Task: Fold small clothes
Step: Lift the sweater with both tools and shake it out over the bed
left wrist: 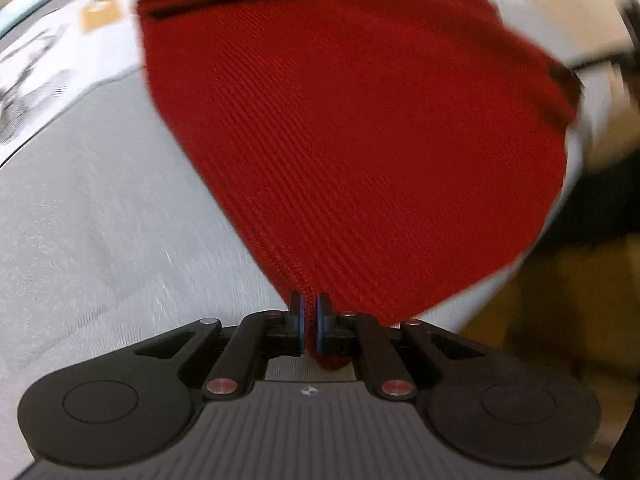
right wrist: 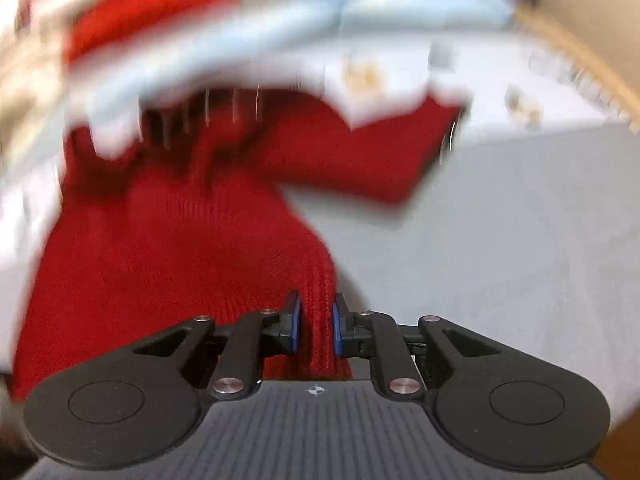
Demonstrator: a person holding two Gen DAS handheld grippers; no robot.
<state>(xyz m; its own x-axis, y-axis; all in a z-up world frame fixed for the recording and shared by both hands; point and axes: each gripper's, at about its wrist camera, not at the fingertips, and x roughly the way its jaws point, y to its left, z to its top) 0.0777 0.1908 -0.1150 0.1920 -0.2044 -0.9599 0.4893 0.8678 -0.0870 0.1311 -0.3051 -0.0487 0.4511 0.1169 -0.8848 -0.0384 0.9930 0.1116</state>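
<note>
Gripping: both grippers clamp the same red knitted garment (left wrist: 352, 128) at two separate points of its edge.
Left gripper (left wrist: 308, 322): its jaws are drawn nearly together, with a thin corner of the red knit pinched between the blue pads (left wrist: 319, 328); a small tuck of the cloth pokes out beneath them.
Right gripper (right wrist: 316, 326): its jaws stand a little further apart, pressed on a thicker bunched fold of the red knit that fills the gap between the blue-faced pads (right wrist: 295, 326).
Garment, left wrist view: the ribbed red cloth fans out from the jaws and fills most of the upper and right part of the view, stretched fairly flat.
Garment, right wrist view: the knit spreads up and to the left from the jaws, with one part reaching out to the right over the grey surface; whether that part is a sleeve I cannot tell, as the upper half is blurred.
Worktop (left wrist: 100, 220): a light grey, fine-textured surface lies under the garment in both views.
Pale cloth (right wrist: 380, 76): a white and light blue fabric with small tan marks lies across the far side, overlapping the top edge of the red knit; too smeared to identify.
Sharpness: both views are motion-blurred, the right wrist one more heavily.
</note>
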